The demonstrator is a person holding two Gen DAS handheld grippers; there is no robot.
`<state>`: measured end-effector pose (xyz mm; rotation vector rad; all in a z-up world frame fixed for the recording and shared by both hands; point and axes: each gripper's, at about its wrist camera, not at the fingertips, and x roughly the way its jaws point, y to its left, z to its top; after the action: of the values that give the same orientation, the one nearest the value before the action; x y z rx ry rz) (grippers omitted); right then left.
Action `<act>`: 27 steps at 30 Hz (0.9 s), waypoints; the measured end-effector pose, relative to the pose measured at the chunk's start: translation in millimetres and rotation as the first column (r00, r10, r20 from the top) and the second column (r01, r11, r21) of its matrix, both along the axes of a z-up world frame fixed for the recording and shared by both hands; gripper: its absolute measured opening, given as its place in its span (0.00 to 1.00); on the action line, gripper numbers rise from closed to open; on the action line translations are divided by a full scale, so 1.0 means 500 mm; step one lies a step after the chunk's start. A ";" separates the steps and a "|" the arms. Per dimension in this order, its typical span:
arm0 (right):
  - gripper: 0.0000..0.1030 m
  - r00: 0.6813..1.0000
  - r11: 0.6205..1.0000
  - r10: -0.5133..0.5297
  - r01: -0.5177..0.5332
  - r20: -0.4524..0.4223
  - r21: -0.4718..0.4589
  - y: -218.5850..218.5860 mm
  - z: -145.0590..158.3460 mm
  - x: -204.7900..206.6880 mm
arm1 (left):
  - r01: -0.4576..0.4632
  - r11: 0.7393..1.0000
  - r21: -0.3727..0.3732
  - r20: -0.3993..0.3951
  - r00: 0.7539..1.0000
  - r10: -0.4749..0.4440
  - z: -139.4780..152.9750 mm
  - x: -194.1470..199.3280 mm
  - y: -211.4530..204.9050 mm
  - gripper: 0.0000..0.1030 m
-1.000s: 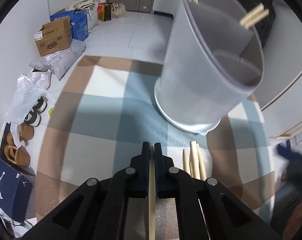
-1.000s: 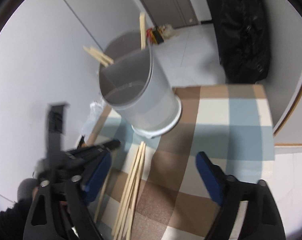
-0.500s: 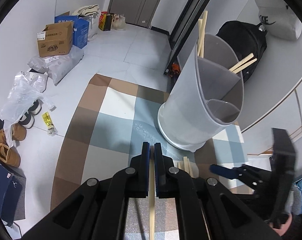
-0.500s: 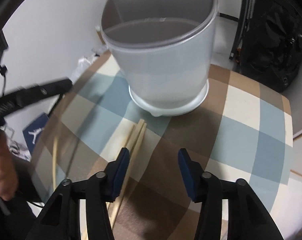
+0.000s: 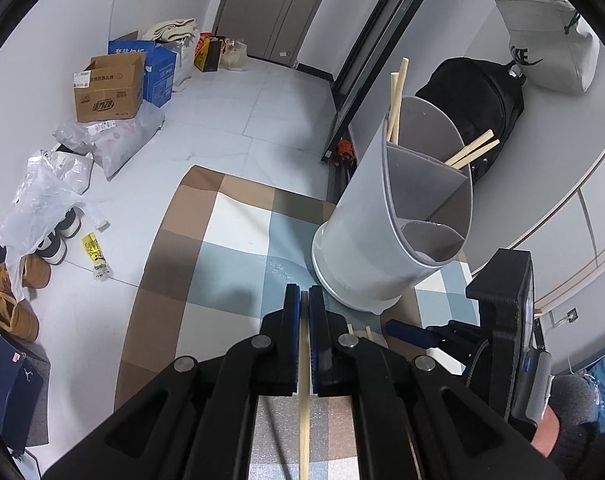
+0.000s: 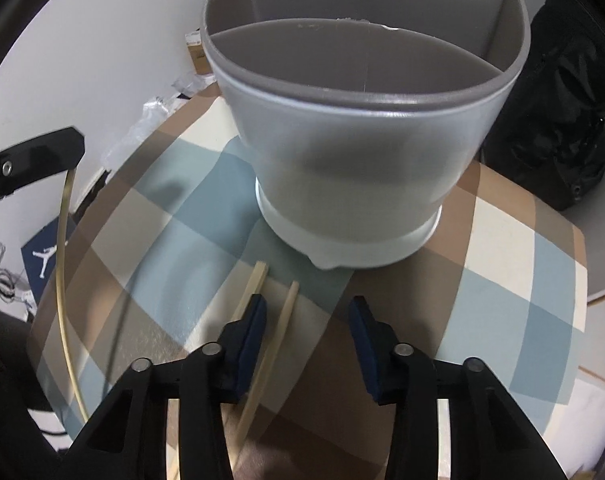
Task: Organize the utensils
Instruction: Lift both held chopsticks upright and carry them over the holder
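Note:
My left gripper is shut on one wooden chopstick, held above the checked tablecloth in front of the grey divided holder. Chopsticks stand in the holder's far compartments. In the right wrist view, my right gripper hangs low over the cloth just before the holder, and its jaws are closing. A loose chopstick lies between them, close to the left finger, and the pads do not press it. A pair of chopsticks lies just left of that finger. The left gripper shows at the left edge, its chopstick hanging down.
A black backpack and a grey bag sit behind the holder. Cardboard boxes, plastic bags and shoes lie on the floor to the left, below the table's edge.
My right gripper has dropped towards the loose chopsticks and its jaws have narrowed around one. My left gripper has pulled back and up with its chopstick, so the holder sits farther off.

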<state>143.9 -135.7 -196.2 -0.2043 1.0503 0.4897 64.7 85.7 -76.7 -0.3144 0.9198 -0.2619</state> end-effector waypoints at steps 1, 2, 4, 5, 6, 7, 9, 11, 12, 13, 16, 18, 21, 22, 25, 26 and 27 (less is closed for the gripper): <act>0.27 1.000 1.000 -0.003 0.003 0.004 -0.001 0.000 0.000 0.000 | -0.001 1.000 -0.002 0.002 1.000 0.001 0.002 -0.001 0.000 0.00; 0.19 1.000 1.000 -0.004 0.004 0.009 -0.003 -0.001 0.001 0.000 | -0.001 1.000 -0.001 0.005 1.000 0.001 0.003 0.000 0.000 0.00; 0.15 1.000 1.000 -0.008 0.008 0.009 0.007 0.000 0.000 0.000 | 0.000 1.000 0.001 0.010 1.000 0.000 0.005 -0.001 -0.002 0.00; 0.08 1.000 1.000 -0.015 0.015 0.008 0.021 -0.006 0.001 -0.001 | 0.002 1.000 0.000 0.013 1.000 -0.002 0.006 -0.002 -0.002 0.00; 0.07 1.000 0.999 -0.021 0.021 0.007 0.031 -0.011 0.003 -0.003 | 0.003 1.000 0.000 0.016 1.000 -0.003 0.008 -0.003 -0.003 0.00; 0.06 0.999 0.998 -0.031 0.031 0.004 0.047 -0.020 0.006 -0.004 | 0.004 1.000 -0.002 0.020 1.000 -0.004 0.009 -0.004 -0.003 0.00; 0.04 0.999 0.996 -0.047 0.046 0.011 0.078 -0.037 0.014 -0.006 | 0.008 1.000 -0.001 0.029 1.000 -0.008 0.013 -0.006 -0.004 0.00; 0.04 0.998 0.992 -0.059 0.056 0.025 0.111 -0.055 0.029 -0.011 | 0.006 1.000 -0.002 0.039 0.999 -0.006 0.017 -0.007 -0.006 0.00; 0.04 0.998 0.991 -0.063 0.059 0.030 0.124 -0.062 0.036 -0.014 | 0.007 1.000 -0.008 0.045 0.999 -0.007 0.020 -0.008 -0.006 0.00; 0.04 0.997 0.989 -0.067 0.061 0.041 0.138 -0.073 0.047 -0.022 | 0.007 1.000 -0.012 0.048 0.999 -0.007 0.021 -0.009 -0.005 0.00; 0.04 0.993 0.981 -0.080 0.063 0.088 0.181 -0.094 0.085 -0.040 | 0.004 1.000 -0.014 0.065 0.998 -0.003 0.030 -0.013 -0.006 0.00; 0.04 0.989 0.976 -0.091 0.066 0.117 0.206 -0.096 0.106 -0.050 | 0.005 1.000 -0.024 0.082 0.997 -0.002 0.038 -0.020 -0.005 0.00; 0.04 0.978 0.962 -0.116 0.067 0.175 0.263 -0.118 0.149 -0.071 | 0.005 1.000 -0.027 0.115 0.993 -0.002 0.053 -0.028 -0.008 0.00; 0.04 0.972 0.958 -0.125 0.066 0.197 0.280 -0.126 0.164 -0.078 | 0.003 1.000 -0.028 0.131 0.991 0.000 0.060 -0.032 -0.009 0.00; 0.04 0.958 0.945 -0.146 0.062 0.245 0.322 -0.136 0.201 -0.091 | 0.012 1.000 -0.028 0.176 0.984 -0.007 0.080 -0.045 -0.016 0.00; 0.04 0.954 0.941 -0.151 0.059 0.258 0.332 -0.136 0.212 -0.100 | 0.014 1.000 -0.021 0.190 0.982 -0.010 0.086 -0.049 -0.019 0.00; 0.04 0.951 0.939 -0.155 0.057 0.268 0.339 -0.137 0.218 -0.104 | 0.023 0.999 -0.022 0.196 0.980 -0.018 0.091 -0.051 -0.023 0.00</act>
<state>91.9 -204.2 -87.3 0.0765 0.6740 0.5106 39.1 74.1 -31.3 -0.2959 0.7264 -0.3173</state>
